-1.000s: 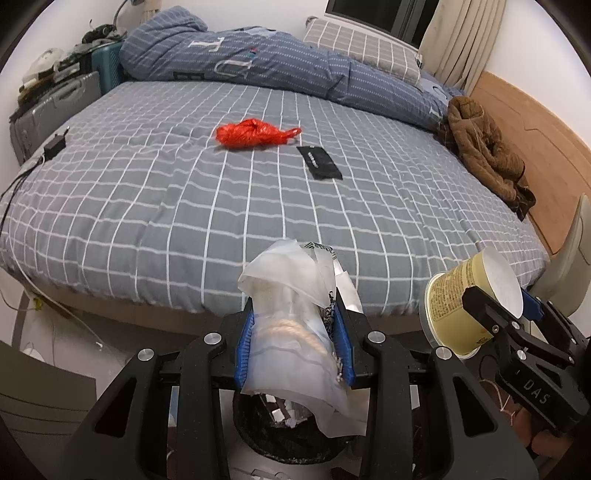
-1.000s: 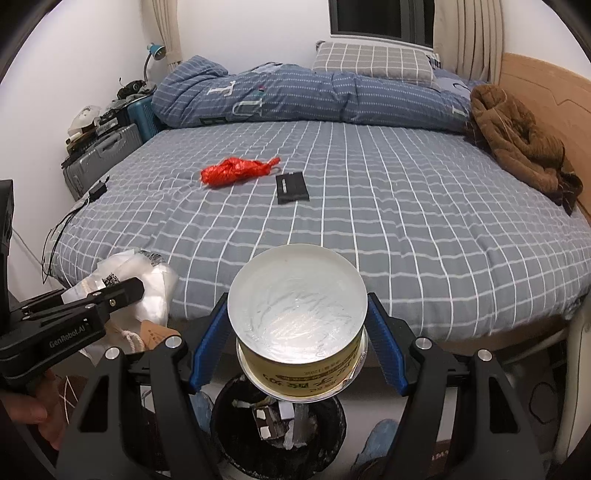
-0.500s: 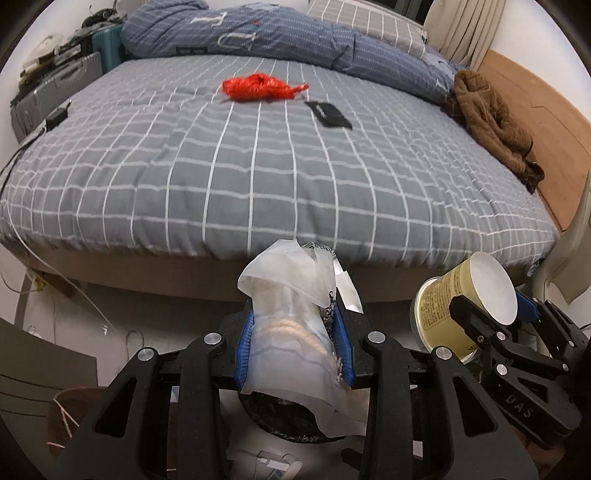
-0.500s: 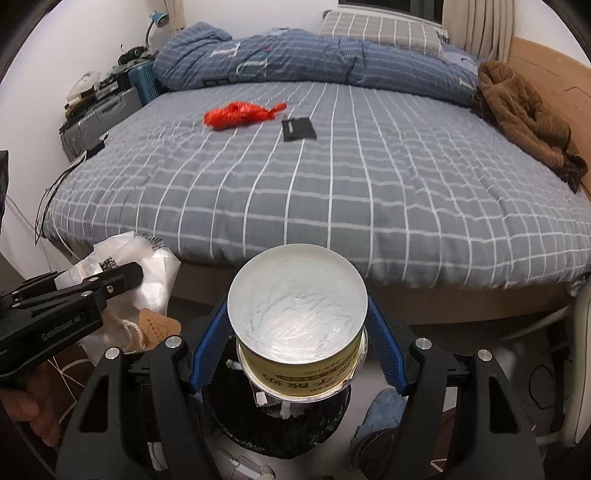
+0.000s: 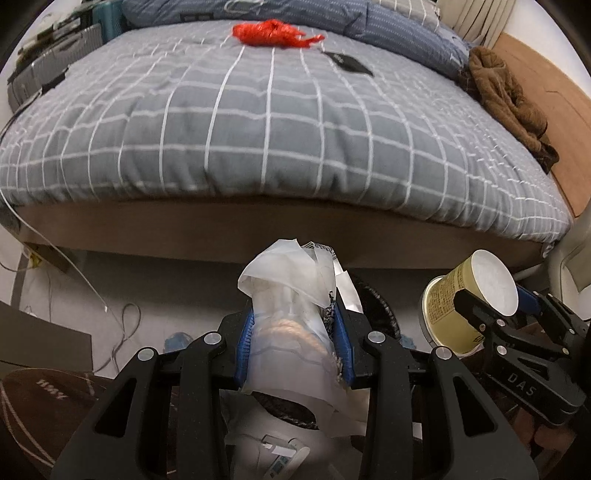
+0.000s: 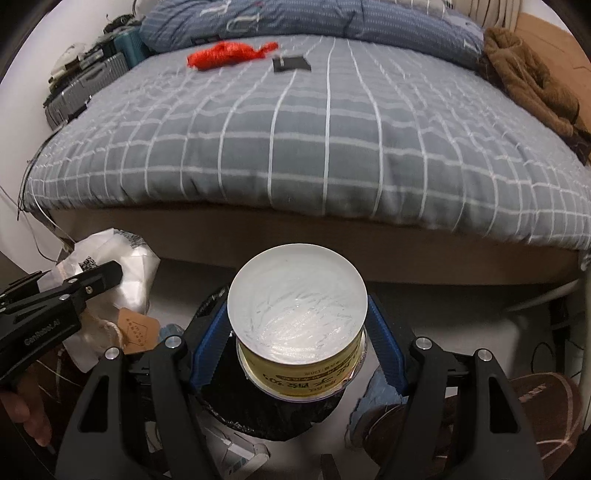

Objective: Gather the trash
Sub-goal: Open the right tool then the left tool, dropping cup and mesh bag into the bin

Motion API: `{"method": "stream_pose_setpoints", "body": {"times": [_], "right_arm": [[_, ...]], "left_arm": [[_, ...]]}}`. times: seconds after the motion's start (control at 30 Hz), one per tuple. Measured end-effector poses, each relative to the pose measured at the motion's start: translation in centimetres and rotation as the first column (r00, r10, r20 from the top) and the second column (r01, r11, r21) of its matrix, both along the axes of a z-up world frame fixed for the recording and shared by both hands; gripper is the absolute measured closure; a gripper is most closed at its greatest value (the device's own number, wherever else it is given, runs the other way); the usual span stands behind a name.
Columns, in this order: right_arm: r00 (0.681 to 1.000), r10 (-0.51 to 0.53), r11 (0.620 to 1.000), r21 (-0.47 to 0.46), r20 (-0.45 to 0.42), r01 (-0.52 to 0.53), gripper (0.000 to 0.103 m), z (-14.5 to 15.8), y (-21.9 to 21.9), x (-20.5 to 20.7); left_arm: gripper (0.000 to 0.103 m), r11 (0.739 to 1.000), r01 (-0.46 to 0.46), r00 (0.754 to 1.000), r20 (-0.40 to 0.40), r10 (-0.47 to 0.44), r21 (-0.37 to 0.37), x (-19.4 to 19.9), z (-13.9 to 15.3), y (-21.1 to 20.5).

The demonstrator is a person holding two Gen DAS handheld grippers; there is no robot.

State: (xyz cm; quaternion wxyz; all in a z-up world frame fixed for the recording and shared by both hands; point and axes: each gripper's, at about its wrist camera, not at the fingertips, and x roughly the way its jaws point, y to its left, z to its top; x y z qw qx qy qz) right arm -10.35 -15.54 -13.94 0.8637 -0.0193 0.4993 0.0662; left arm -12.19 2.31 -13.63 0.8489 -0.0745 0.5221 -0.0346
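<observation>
My left gripper (image 5: 293, 332) is shut on a crumpled clear plastic bag (image 5: 291, 325) and holds it just above a black-lined trash bin (image 5: 373, 306) on the floor by the bed. My right gripper (image 6: 297, 332) is shut on a yellow paper cup (image 6: 297, 314), upside down with its white bottom toward the camera, over the same bin (image 6: 266, 417). The cup also shows in the left wrist view (image 5: 469, 299), and the bag in the right wrist view (image 6: 110, 280). A red plastic bag (image 5: 273, 33) and a flat black packet (image 5: 349, 62) lie on the bed.
The grey checked bed (image 5: 258, 122) fills the space ahead, with a blue duvet (image 6: 295, 14) at its far end and a brown garment (image 5: 506, 96) at its right edge. Suitcases (image 6: 88, 81) stand at the left. Cables (image 5: 122, 325) and slippers (image 6: 535, 402) lie on the floor.
Both grippers have dropped lower toward the floor and the bin, still holding the bag and the cup. The bed's top now sits higher in both views.
</observation>
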Motion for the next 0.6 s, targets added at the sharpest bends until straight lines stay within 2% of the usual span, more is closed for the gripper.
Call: {"method": "stream_pose_setpoints", "body": {"times": [0.2,0.37,0.43,0.6], "right_arm": [[0.996,0.026,1.000,0.001,-0.083,-0.026,0.035,-3.2,1.5,0.5],[0.993,0.078,0.997,-0.006,-0.093,-0.079,0.034,-4.2,2.8,0.6],[0.992,0.080,0.996,-0.029,-0.095,-0.083,0.020,-4.6,3.0,0.5],[0.995,0.063,0.997,-0.049,-0.078,-0.067,0.013,-4.5,1.8,0.1]], "left_arm": [[0.067,0.999,-0.032,0.999,-0.036,0.032,0.008,-0.6,-2.2,2.2],[0.067,0.998,-0.058,0.997,-0.056,0.058,0.001,-1.1,-3.2,3.6],[0.067,0.998,-0.057,0.996,-0.067,0.057,-0.005,-0.8,-3.5,3.6],[0.067,1.000,-0.026,0.997,-0.070,0.025,-0.007,-0.4,-4.0,2.2]]}}
